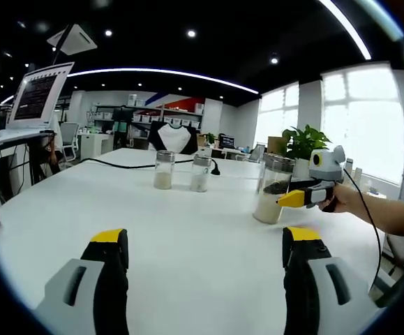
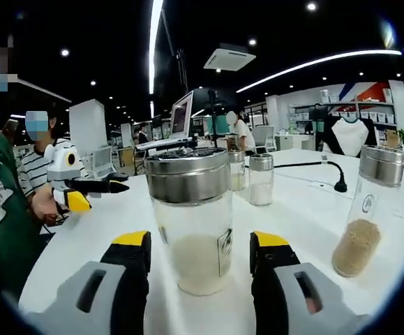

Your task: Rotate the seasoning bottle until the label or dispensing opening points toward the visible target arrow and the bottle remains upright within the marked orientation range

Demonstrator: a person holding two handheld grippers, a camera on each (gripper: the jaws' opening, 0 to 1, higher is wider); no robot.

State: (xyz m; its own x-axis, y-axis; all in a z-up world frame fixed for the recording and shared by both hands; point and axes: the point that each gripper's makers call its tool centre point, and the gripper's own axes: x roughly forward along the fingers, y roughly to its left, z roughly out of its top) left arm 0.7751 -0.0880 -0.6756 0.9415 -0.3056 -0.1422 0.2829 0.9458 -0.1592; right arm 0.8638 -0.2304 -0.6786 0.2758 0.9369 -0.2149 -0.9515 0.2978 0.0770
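On the white table (image 1: pixel 188 230), the seasoning bottle (image 2: pixel 191 220) stands upright, steel lid on top, pale powder settled in its lower part, a small round mark on its glass facing right in the right gripper view. It sits between the yellow-tipped jaws of the right hand-held gripper (image 2: pixel 198 251); the jaws flank it closely, but whether they touch the glass, I can't tell. From the left gripper view, that same bottle (image 1: pixel 273 188) sits toward the right, with the right hand-held gripper (image 1: pixel 285 192) reaching in at it. The left hand-held gripper (image 1: pixel 205 248) is spread wide, nothing between its jaws. Two more jars (image 1: pixel 182 171) wait farther back, side by side. A black cable (image 1: pixel 128 165) trails behind them.
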